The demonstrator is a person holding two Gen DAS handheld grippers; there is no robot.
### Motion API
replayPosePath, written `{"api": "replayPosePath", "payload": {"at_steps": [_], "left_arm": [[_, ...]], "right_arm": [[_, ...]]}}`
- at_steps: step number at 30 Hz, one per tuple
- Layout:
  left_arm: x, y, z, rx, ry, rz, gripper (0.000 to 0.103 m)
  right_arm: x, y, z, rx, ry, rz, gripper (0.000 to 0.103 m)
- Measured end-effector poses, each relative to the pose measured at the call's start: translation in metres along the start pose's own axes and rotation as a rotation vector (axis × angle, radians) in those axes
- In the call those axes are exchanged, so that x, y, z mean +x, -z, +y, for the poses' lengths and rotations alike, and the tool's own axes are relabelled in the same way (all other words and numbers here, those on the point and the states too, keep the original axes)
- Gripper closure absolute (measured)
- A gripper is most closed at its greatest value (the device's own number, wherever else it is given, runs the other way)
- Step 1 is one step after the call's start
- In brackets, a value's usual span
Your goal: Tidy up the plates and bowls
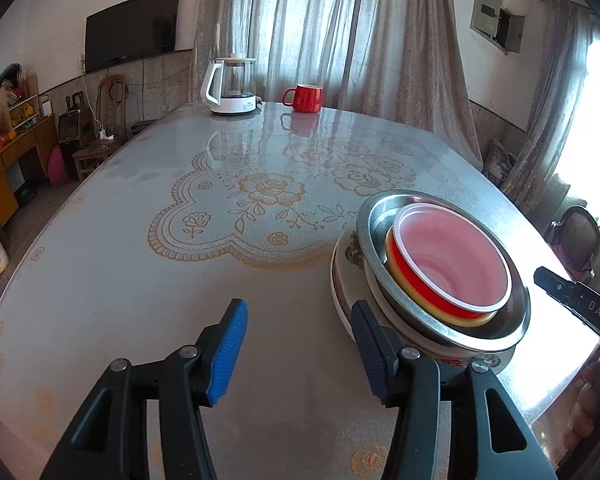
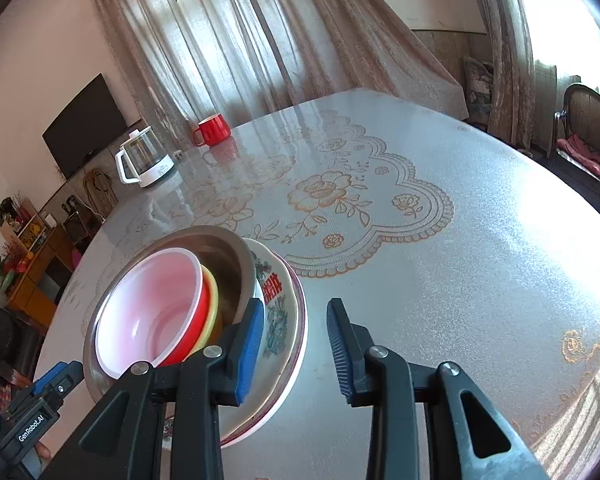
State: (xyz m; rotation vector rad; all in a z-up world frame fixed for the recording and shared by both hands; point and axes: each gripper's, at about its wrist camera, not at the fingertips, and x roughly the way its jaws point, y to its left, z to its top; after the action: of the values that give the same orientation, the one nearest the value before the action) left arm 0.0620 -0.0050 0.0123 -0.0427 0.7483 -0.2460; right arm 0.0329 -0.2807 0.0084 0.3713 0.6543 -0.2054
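A nested stack stands on the lace-patterned table [image 1: 140, 260]: flowered plates [image 1: 342, 276] at the bottom, a steel bowl [image 1: 380, 216], a yellow bowl [image 1: 466, 320], and a red bowl [image 1: 452, 264] with a pale inside on top. My left gripper [image 1: 300, 352] is open just left of the stack, its right finger in front of the plate rim and only bare table in the gap. In the right wrist view the stack of plates [image 2: 280, 312] and red bowl [image 2: 152, 308] sits at the left. My right gripper [image 2: 296, 352] is open; the plate rim shows in its gap, untouched by the pads.
A glass kettle [image 1: 230, 86] and a red mug [image 1: 304, 98] stand at the table's far edge. A chair [image 2: 584, 132] is beyond the table's right side. Curtains hang behind. The middle of the table holds only the lace pattern.
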Motion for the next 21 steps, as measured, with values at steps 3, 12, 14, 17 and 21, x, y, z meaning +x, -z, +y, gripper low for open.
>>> {"api": "replayPosePath", "payload": {"at_steps": [3,12,14,17,21], "left_arm": [[-0.006,0.004,-0.002,0.009,-0.008,-0.028,0.036],[-0.023,0.013,-0.008,0.007,-0.026,-0.091,0.003],[-0.028,0.015,-0.010,0.022,-0.032,-0.108,0.000],[-0.032,0.018,-0.013,0.030,-0.034,-0.117,0.000],[-0.037,0.020,-0.020,0.053,-0.043,-0.144,0.000]], "right_arm": [[-0.022,0.006,0.012,-0.065,0.060,-0.068,0.062],[-0.058,0.042,0.058,-0.204,0.198,-0.239,0.024],[-0.056,0.049,0.064,-0.214,0.229,-0.237,0.024],[-0.051,0.055,0.070,-0.226,0.232,-0.214,0.024],[-0.049,0.058,0.071,-0.208,0.210,-0.191,0.024]]}}
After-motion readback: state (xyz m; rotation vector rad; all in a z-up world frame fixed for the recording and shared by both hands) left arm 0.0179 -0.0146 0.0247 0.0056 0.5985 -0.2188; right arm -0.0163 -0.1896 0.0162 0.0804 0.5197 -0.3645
